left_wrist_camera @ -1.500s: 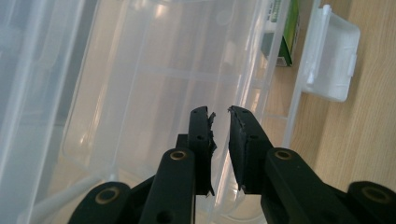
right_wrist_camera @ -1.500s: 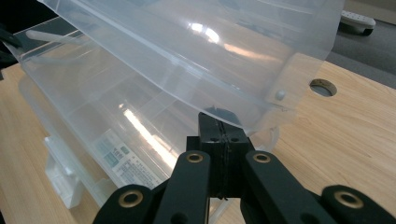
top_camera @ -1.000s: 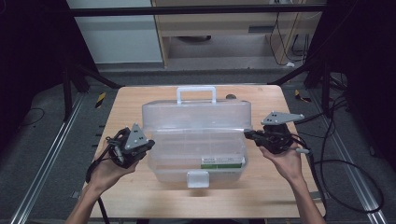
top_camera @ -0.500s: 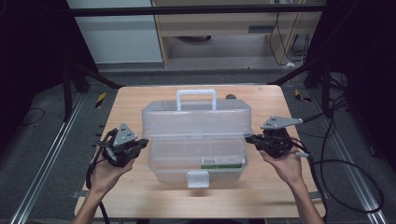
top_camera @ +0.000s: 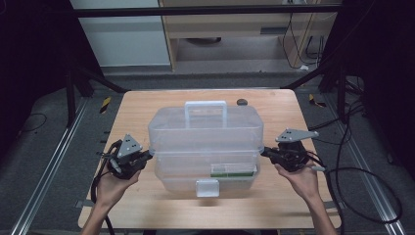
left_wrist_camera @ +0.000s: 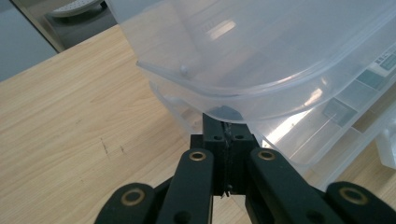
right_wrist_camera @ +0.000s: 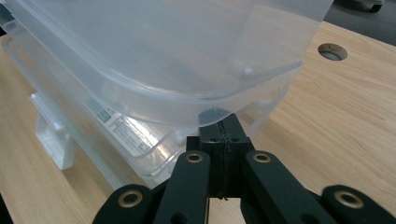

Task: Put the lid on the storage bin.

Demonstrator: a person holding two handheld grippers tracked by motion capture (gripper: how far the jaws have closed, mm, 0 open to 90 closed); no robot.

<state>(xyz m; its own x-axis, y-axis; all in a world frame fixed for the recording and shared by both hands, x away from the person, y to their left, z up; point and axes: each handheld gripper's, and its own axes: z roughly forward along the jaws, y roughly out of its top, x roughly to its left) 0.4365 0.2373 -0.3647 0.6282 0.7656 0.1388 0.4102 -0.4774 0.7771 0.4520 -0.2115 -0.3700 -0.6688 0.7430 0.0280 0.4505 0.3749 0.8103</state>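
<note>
Under box lid (left_wrist_camera: 261, 60), fingertips (left_wrist_camera: 223, 114) perhaps hidden

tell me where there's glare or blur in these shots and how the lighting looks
High view: lit table, dark surroundings, soft overall; the clear plastic box reads pale, without harsh glare. Left gripper view: bright streaks of glare on the box's curved wall, closed fingers dark but sharp. Right gripper view: glare patch by the label; the table's round hole is slightly soft.
</note>
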